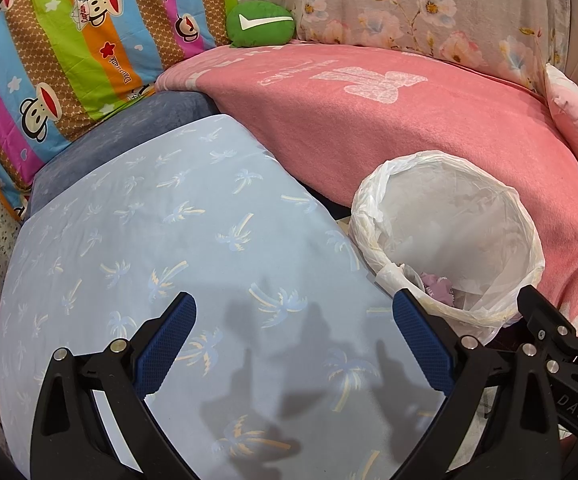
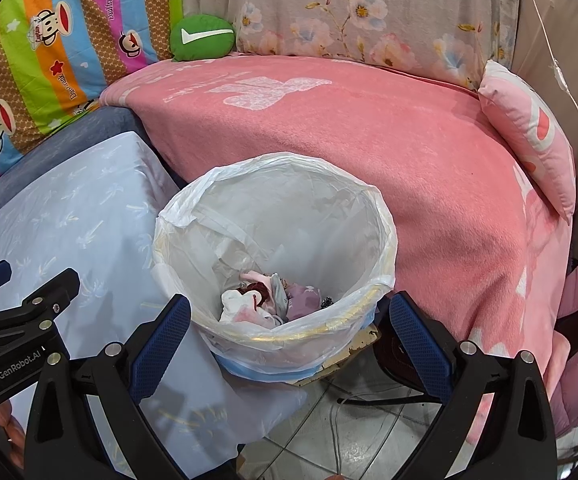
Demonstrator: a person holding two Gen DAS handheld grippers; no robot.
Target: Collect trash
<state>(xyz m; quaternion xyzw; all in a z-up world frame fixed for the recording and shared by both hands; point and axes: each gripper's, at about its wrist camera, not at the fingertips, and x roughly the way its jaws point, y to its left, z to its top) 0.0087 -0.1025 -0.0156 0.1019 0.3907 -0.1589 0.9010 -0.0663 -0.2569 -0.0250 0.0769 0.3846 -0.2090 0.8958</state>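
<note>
both pairs of blue-padded fingers stand wide apart with nothing between them. left gripper (image 1: 295,344) hangs over a pale blue cloth printed with palm trees (image 1: 177,248), its shadow falling on the fabric just ahead; the cloth looks bare of litter. far left of it a striped cartoon-monkey quilt (image 1: 61,60) leans up, and a green round cushion with a white tick mark (image 1: 260,24) sits at the far edge where the quilt meets a floral cover (image 1: 429,4). a pink blanket (image 1: 389,120) spreads across the middle and right.

right gripper (image 2: 289,340) is poised just near of a trash bin lined with a white plastic bag (image 2: 281,200), which stands between the blue cloth on the left and the pink blanket on the right. in the bottom of the bin lies a heap of crumpled trash (image 2: 273,300), white, pink and purple pieces pressed together; what each piece is cannot be told. the bin rests on a worn flat board (image 2: 353,350) above a tiled floor (image 2: 349,432), where thin cables run. a small pink pillow (image 2: 529,136) lies on the blanket at far right.

from the left wrist view the same bin sits to the right, beside the left gripper's right finger.
</note>
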